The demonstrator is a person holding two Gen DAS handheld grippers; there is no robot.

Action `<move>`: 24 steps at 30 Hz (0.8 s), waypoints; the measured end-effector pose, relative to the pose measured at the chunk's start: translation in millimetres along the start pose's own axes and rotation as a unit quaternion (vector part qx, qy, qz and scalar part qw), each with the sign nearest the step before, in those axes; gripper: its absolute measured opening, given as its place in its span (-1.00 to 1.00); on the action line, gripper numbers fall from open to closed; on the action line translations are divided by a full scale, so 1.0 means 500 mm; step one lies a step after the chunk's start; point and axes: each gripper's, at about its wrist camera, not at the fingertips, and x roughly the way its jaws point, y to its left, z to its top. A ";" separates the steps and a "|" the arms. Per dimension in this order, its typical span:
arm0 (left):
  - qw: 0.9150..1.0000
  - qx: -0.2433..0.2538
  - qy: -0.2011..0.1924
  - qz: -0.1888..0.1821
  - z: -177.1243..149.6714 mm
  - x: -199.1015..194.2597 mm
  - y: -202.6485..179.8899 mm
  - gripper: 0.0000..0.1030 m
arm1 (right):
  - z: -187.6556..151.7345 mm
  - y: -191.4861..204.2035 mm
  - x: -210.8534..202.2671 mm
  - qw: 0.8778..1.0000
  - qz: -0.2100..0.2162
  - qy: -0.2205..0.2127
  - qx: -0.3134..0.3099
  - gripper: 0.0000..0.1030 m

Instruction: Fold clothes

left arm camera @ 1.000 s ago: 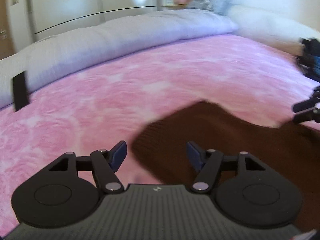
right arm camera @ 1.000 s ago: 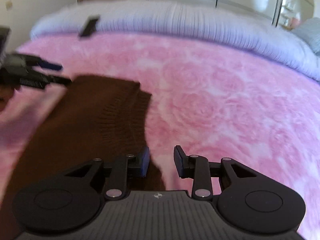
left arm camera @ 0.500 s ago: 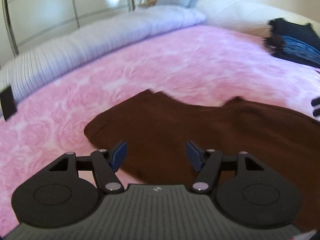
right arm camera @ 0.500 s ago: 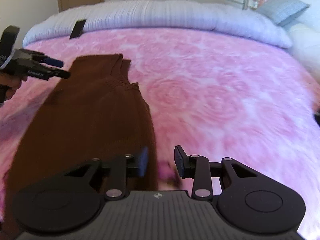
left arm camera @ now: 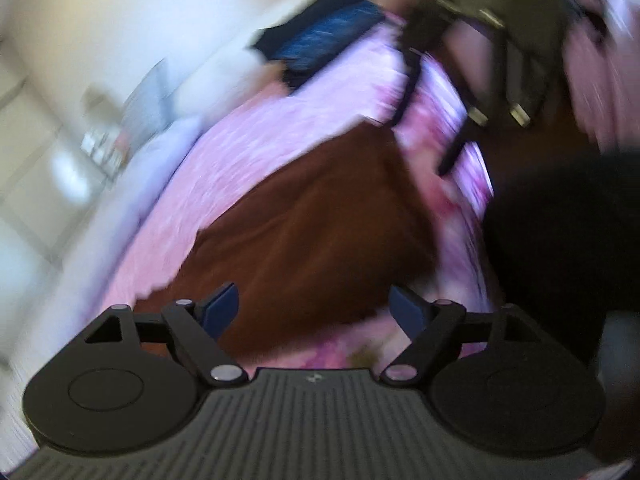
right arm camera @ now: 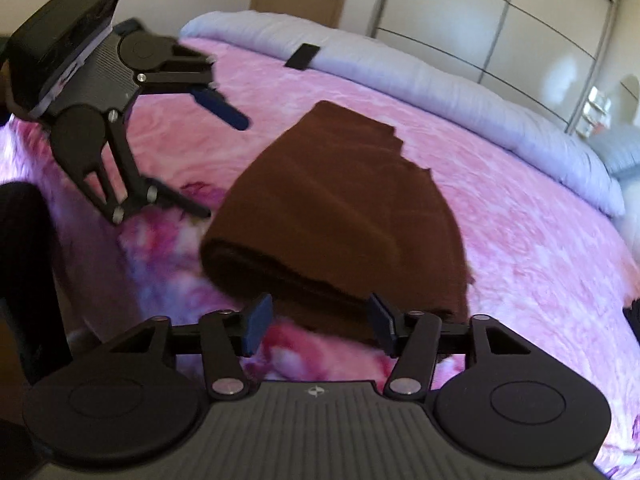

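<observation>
A brown knitted garment [right arm camera: 340, 208] lies folded on the pink blanket [right arm camera: 520, 240], its thick folded edge toward me. My right gripper [right arm camera: 318, 326] is open and empty, just in front of that edge. My left gripper [right arm camera: 216, 152] shows in the right wrist view, open, hovering left of the garment. In the blurred, tilted left wrist view the left gripper [left arm camera: 314, 312] is open over the garment [left arm camera: 312, 232], and the right gripper [left arm camera: 452, 128] appears beyond it, blurred.
A white duvet roll [right arm camera: 440, 84] with a black tag [right arm camera: 302, 56] lies along the far side of the bed. Wardrobe doors [right arm camera: 500, 12] stand behind. A stack of dark and blue clothes [left arm camera: 320, 44] sits on the bed. A dark sleeve [left arm camera: 560, 232] is at right.
Both grippers swung round to the near side of the garment. The right gripper's jaws opened wider. The garment now lies folded over into a narrower, thicker shape.
</observation>
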 end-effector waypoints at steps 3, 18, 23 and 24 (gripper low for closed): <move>0.998 0.055 0.001 0.002 0.006 0.024 -0.025 0.55 | -0.007 0.016 0.009 1.000 0.006 -0.001 -0.001 0.17; 0.988 -0.132 -0.021 -0.073 0.023 0.087 0.105 -0.45 | -0.030 0.068 0.030 0.988 -0.042 -0.014 -0.151 0.56; 0.989 -0.121 -0.018 -0.086 0.017 0.097 0.110 -0.42 | -0.035 0.070 0.081 0.974 -0.070 -0.020 -0.217 0.46; 0.990 -0.113 -0.016 -0.084 0.021 0.096 0.101 -0.38 | -0.037 0.068 0.093 0.970 -0.076 -0.018 -0.230 0.39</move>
